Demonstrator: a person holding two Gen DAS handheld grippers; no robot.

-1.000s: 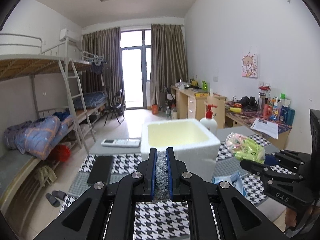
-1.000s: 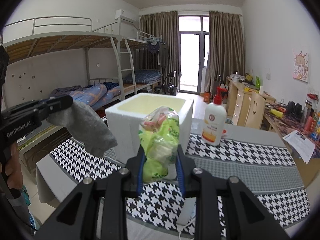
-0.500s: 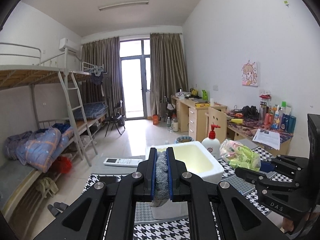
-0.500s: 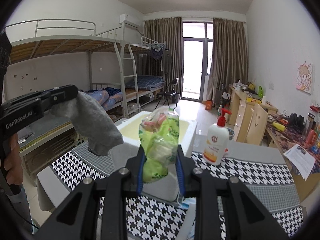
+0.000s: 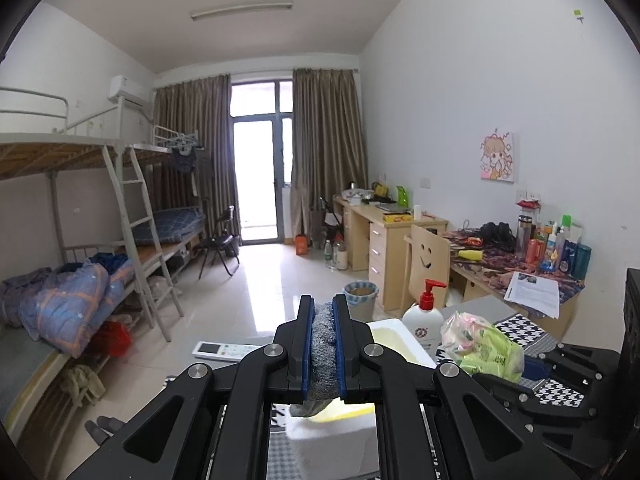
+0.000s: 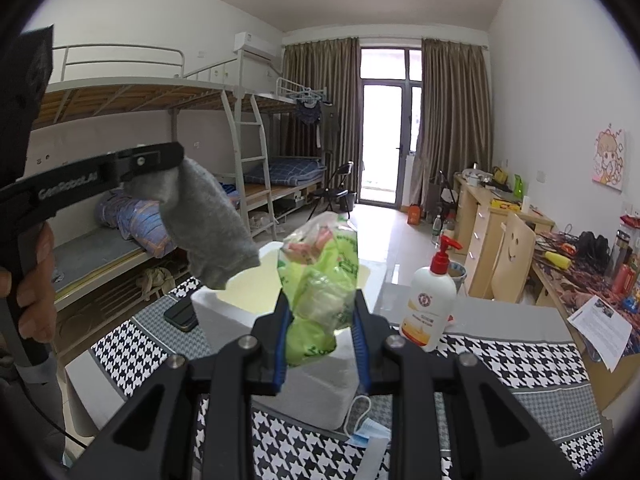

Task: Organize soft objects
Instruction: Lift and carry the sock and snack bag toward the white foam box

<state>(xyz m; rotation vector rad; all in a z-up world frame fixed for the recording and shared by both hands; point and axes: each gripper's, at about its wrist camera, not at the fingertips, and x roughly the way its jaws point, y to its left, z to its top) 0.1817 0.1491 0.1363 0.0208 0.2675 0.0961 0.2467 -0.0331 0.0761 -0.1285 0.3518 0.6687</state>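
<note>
The left gripper (image 5: pixel 323 344) was clamped narrow on a grey sock (image 6: pixel 208 228), which hung from its tip down toward the open white foam box (image 6: pixel 240 300) on the counter (image 6: pixel 500 356). The right gripper (image 6: pixel 320 336) held a crumpled green plastic bag (image 6: pixel 320 280), its jaws fairly wide around the bulk, also above the box and just right of the sock.

Both soft things looked about ready to be dropped in, and that seemed to be where trouble could start. The sock's loose end dangled near the box's left rim rather than over the middle, so a release from there might have draped it over the wall or let it slide down outside, near the phone (image 6: pixel 182 314) below and left of the gripper. The bag was light and springy; let go too high, it could have drifted or bounced off the rim toward the lotion bottle (image 6: pixel 430 304) just right of the box. With the two grippers near each other, lowering both at once risked a knock or the sock snagging on the bag.
</note>
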